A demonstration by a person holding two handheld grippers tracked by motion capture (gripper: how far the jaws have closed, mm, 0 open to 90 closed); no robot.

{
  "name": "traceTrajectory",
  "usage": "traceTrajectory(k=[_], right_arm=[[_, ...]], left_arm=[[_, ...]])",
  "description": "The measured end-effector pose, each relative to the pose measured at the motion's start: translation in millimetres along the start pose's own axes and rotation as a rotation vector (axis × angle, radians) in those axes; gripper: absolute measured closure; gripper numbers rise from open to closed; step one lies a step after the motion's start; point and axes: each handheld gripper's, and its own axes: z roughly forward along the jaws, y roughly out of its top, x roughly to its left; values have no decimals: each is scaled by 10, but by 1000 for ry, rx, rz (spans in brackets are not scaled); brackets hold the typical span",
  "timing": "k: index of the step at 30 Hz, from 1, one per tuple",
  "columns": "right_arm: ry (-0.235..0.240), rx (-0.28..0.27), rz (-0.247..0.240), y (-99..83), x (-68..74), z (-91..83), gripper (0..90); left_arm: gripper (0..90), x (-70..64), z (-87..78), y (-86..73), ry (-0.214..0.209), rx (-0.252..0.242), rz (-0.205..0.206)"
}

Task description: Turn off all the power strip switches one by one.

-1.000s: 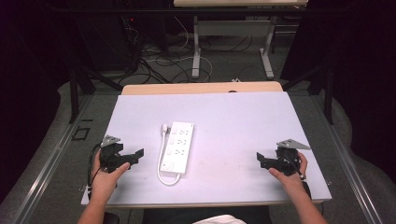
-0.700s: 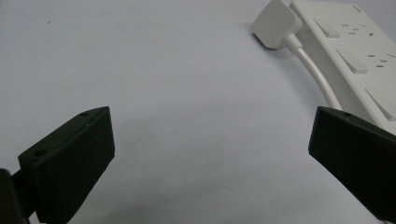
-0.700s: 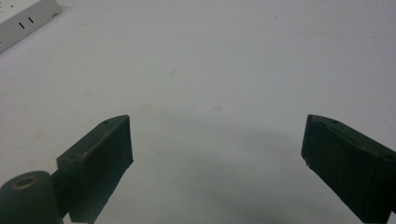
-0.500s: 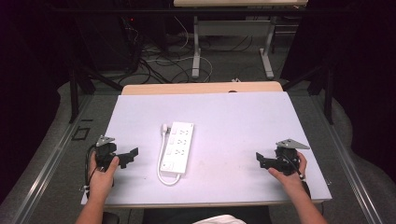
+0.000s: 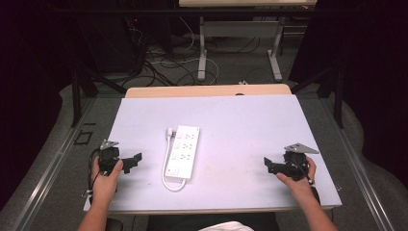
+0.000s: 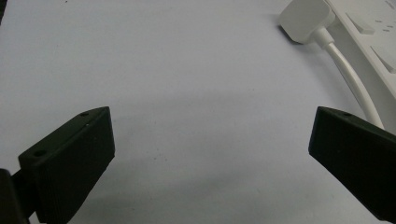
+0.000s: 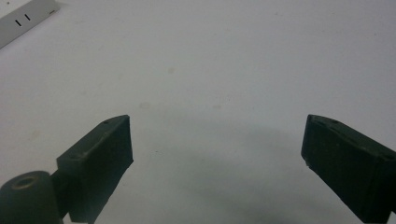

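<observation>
White plastic power strip [image 5: 183, 151] with looped cord lies untouched mid-table [image 5: 240, 120], while left tool [image 5: 131, 162] has drawn back toward the near-left edge, right tool [image 5: 270, 166] unmoved, both wide open and empty, so no grasp begun.

— What lies on the table [image 5: 250, 125]?
— A white power strip [image 5: 183, 150], flat, socket side up, a little left of the frame's centre in the high view, its long axis running toward the top of the frame with a slight tilt.
— And its cord?
— The white cable [image 5: 166, 166] loops from the near end up the left side to a white plug [image 5: 170, 132] at the upper-left corner.
</observation>
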Motion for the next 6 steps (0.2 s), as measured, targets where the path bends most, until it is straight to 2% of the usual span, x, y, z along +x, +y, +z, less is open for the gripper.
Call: traceTrajectory(k=[6], right_arm=[[-6, 8, 6, -4, -9, 6, 87]], left_arm=[[2, -27, -5, 5, 4, -15, 5]])
